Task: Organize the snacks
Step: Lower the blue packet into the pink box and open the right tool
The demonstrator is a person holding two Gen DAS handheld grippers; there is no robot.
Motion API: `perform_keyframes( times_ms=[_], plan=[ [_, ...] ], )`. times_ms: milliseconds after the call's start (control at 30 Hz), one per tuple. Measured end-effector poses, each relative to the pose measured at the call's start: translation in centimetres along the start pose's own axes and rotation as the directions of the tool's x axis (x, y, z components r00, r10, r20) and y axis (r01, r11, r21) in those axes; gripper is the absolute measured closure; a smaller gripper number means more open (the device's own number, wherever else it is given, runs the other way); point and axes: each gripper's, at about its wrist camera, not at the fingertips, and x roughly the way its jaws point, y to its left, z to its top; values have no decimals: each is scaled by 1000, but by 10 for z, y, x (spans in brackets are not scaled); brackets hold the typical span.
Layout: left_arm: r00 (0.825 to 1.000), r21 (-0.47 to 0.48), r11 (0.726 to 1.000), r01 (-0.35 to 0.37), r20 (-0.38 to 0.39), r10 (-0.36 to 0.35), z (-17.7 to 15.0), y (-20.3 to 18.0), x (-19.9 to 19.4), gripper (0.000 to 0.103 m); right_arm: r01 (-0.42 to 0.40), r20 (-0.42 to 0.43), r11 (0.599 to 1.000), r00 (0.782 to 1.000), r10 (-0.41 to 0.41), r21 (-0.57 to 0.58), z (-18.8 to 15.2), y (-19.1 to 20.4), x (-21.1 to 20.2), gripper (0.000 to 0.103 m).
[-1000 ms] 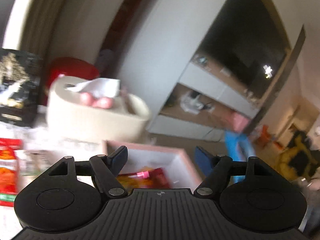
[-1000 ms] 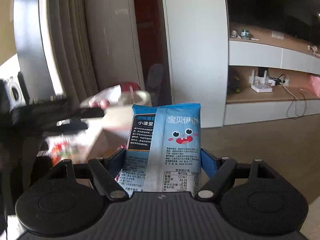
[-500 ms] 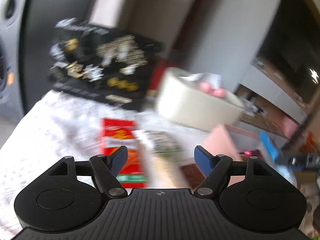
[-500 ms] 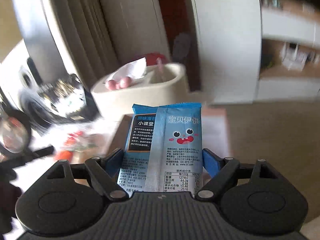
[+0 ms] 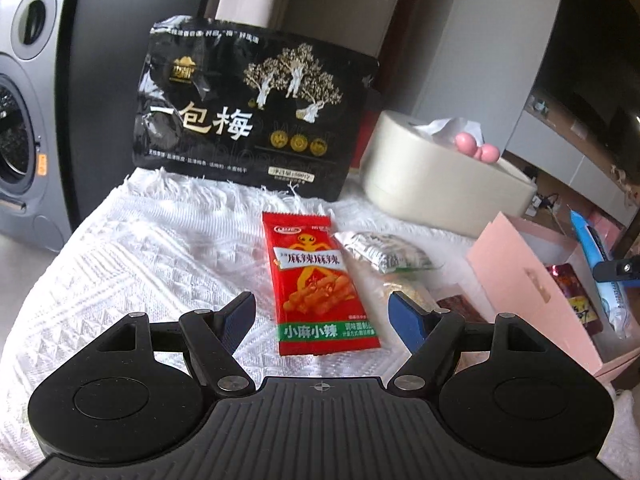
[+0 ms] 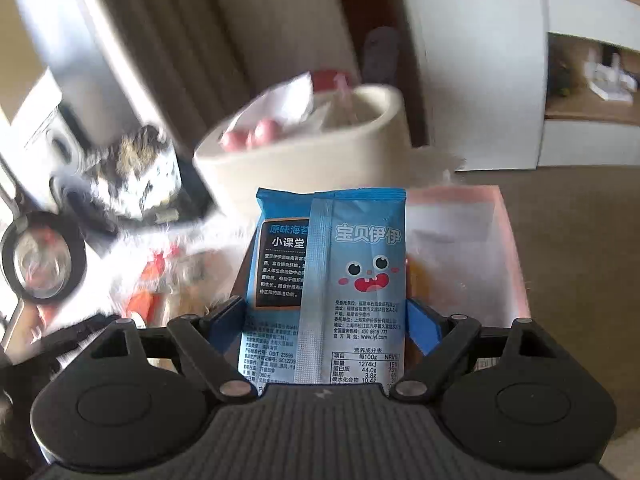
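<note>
My left gripper (image 5: 322,312) is open and empty, just above a red snack packet (image 5: 316,284) that lies on the white cloth (image 5: 140,264). A silver-green packet (image 5: 384,254), a pale packet (image 5: 408,294) and a dark red one (image 5: 460,306) lie right of it. My right gripper (image 6: 326,318) is shut on a blue seaweed snack packet (image 6: 352,280), held upright over the pink box (image 6: 508,248). In the left wrist view the pink box (image 5: 516,280) stands at the right with a dark red packet (image 5: 576,292) inside, and the blue packet (image 5: 600,268) shows above it.
A large black plum bag (image 5: 248,120) stands at the back of the cloth. A beige tissue box (image 5: 436,176) sits behind the pink box; it also shows in the right wrist view (image 6: 312,160). A washing machine (image 5: 20,120) stands left. The cloth's near edge drops off at the left.
My left gripper has swung left from over the pink box to the loose packets on the cloth. My right gripper has carried the blue packet down and closer over the pink box.
</note>
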Motion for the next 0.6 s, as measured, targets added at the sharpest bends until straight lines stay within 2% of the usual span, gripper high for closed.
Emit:
perform_keyframes(
  times_ms=[33,67,133,167,200,233,267,300,333,400,433,500,533,567,600],
  plan=[
    [1000,4,1000,0,-1,0,0,0,1,24,68,7,997,998,-67,-47,0,5,1,18],
    [1000,11,1000,-1,3,1,-1,-1,1,24,102,15,991,995,-102,-82,-2,8,0,18],
    [1000,21,1000,-6,8,6,-2,-1,1,24,60,-35,995,997,-63,-75,-3,8,3,18],
    [1000,20,1000,-6,6,6,-2,0,1,24,-16,-66,999,998,14,-29,-2,3,5,18],
    [1000,18,1000,-7,3,7,-2,0,2,24,-132,-80,990,987,136,54,2,-7,8,18],
    [1000,17,1000,-11,0,11,-3,1,3,24,-241,-100,954,960,261,177,1,-19,13,18],
    [1000,14,1000,-15,-3,15,-3,2,3,24,-231,-109,946,959,261,226,0,-22,15,18],
    [1000,11,1000,-17,-6,17,-3,3,4,24,-153,-111,965,978,180,211,-1,-18,16,18],
    [1000,9,1000,-18,-7,18,-3,4,4,25,-58,-97,989,993,72,139,-1,-9,16,18],
    [1000,7,1000,-23,-3,23,-3,5,3,25,89,-69,996,994,-89,-14,-5,7,15,18],
    [1000,7,1000,-23,-2,23,-3,5,3,25,86,-75,995,993,-89,-47,-5,11,15,18],
    [1000,7,1000,-26,-1,26,-3,5,4,25,-41,-89,999,995,42,9,-4,6,13,18],
    [1000,9,1000,-29,-1,29,-3,4,5,25,-28,-79,999,996,31,41,-2,1,9,18],
    [1000,13,999,-31,-2,31,-4,4,6,25,23,-59,999,998,-21,25,0,2,4,18],
    [999,18,999,-33,-3,33,-4,3,6,25,28,-36,1000,999,-28,-2,1,5,0,18]
  ],
)
